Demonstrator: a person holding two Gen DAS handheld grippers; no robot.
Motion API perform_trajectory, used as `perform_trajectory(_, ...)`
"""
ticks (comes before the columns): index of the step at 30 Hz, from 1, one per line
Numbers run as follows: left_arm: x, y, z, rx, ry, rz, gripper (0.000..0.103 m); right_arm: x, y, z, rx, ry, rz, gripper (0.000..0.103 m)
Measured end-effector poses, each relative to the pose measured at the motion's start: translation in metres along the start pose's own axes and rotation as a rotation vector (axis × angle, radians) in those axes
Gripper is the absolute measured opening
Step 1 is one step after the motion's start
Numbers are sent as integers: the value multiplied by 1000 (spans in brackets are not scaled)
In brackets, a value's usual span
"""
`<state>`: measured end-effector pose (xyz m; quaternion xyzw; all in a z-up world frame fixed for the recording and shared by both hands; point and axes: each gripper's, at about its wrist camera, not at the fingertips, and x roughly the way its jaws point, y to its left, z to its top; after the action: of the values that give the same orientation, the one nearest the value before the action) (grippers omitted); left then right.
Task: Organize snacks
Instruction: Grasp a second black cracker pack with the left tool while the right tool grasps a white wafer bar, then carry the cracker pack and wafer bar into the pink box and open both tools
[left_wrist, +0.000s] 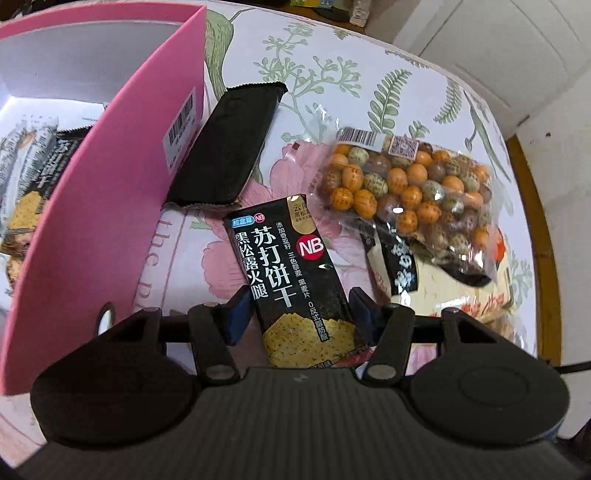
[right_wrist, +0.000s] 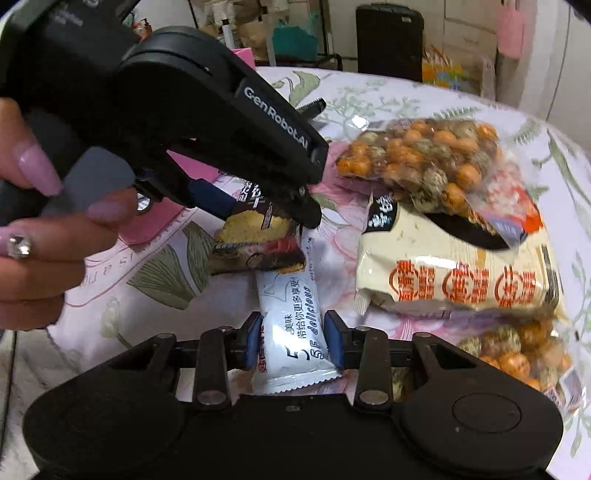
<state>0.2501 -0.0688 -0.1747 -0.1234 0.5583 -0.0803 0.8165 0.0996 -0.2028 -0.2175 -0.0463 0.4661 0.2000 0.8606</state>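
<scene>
left tool (left_wrist: 297, 314): clamps glossy black cracker packet (left_wrist: 291, 280) | right tool (right_wrist: 293, 338): clamps crinkly white wrapper (right_wrist: 291, 328)

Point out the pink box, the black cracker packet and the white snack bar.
pink box (left_wrist: 92, 221), left wrist view, outer side wall.
black cracker packet (left_wrist: 288, 273), left wrist view, printed front.
white snack bar (right_wrist: 291, 332), right wrist view, wrapper middle.

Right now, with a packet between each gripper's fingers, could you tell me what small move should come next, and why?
Probably lift the left gripper and carry its black soda cracker packet over the pink box wall: the pads pinch it, and a matching packet already lies inside.
</scene>
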Motion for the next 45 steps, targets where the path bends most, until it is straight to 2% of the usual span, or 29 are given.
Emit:
perform_trajectory(5,-23,-7,-6,62,-46,20,55,-15,4,2,-13,-33,20,34)
perform_trajectory(15,-68,-6,-22,93,-33,-44,54,-55,16,-2,-19,-54,-79,34)
perform_trajectory(17,-80,-3,-25,97,-24,-57,50,-66,15,-8,11,-68,-74,34)
perform_trajectory(18,-85,-1,-26,102,-21,-58,36,-73,14,-12,34,-74,-69,34)
perform_trajectory(22,-108,14,-31,85,1,-132,36,-94,21,-20,69,-92,-76,34)
perform_trajectory(26,-119,27,-40,92,3,-136,35,-104,29,-17,100,-108,-59,34)
perform_trajectory(32,-107,33,-61,90,-34,-87,43,-101,33,-16,149,-81,-88,34)
perform_trajectory(34,-96,33,-67,78,-61,-57,53,-96,28,-19,179,-67,-90,34)
perform_trajectory(36,-82,33,-71,63,-73,-36,54,-92,25,-22,204,-56,-90,34)
perform_trajectory(42,-41,31,-78,12,-91,-6,63,-76,12,-22,259,-51,-74,34)
perform_trajectory(45,-24,31,-81,9,-70,31,64,-69,9,-22,266,-41,-75,34)
